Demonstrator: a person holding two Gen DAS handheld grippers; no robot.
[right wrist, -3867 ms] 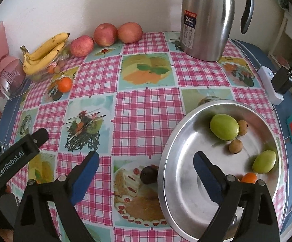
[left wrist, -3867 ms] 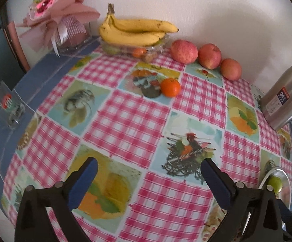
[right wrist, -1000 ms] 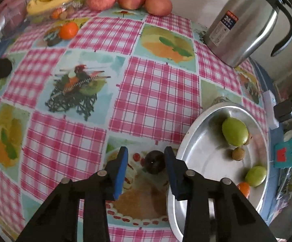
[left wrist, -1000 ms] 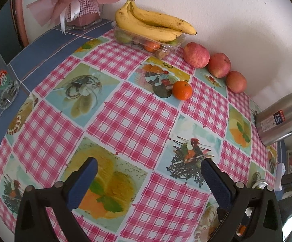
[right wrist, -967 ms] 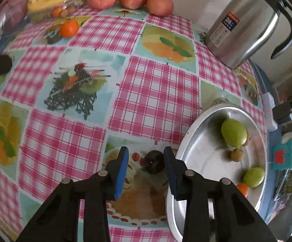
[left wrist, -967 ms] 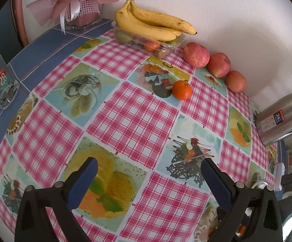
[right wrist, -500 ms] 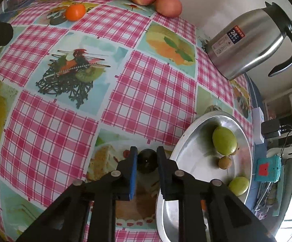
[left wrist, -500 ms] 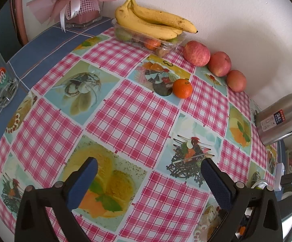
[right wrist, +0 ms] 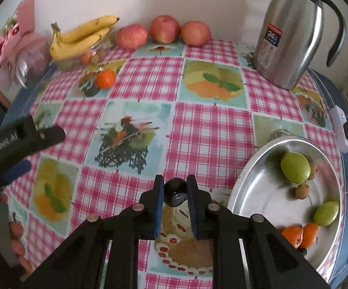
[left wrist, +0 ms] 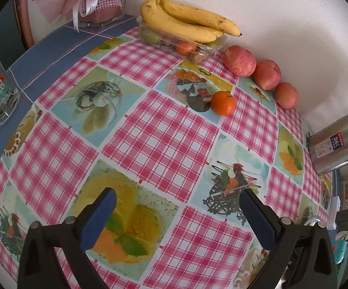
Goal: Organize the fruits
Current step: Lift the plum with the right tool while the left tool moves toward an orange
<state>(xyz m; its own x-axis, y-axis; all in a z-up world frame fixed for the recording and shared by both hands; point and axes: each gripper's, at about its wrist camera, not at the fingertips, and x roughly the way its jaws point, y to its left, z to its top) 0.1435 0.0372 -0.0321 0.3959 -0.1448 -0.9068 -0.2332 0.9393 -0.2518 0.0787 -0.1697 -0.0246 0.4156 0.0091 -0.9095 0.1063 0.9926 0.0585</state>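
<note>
- Low in the right wrist view, my right hand-held gripper (right wrist: pixel 174 192) is clamped on a small dark fruit (right wrist: pixel 174 192).
- Right of it, close by, lies the metal tray (right wrist: pixel 251 187), so my right hand is nearer; the tray holds green, brown and orange fruits.
- My left hand-held gripper (left wrist: pixel 177 203) hangs spread wide and empty over the table (left wrist: pixel 159 142), well apart from the tangerine (left wrist: pixel 223 99).

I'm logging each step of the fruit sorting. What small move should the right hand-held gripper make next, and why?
Probably carry the dark plum right, over the rim of the steel tray. The right hand-held gripper is shut on it, and the tray beside it already holds green and orange fruit with bare space on its near side. The left hand-held gripper is open, holding nothing.
</note>
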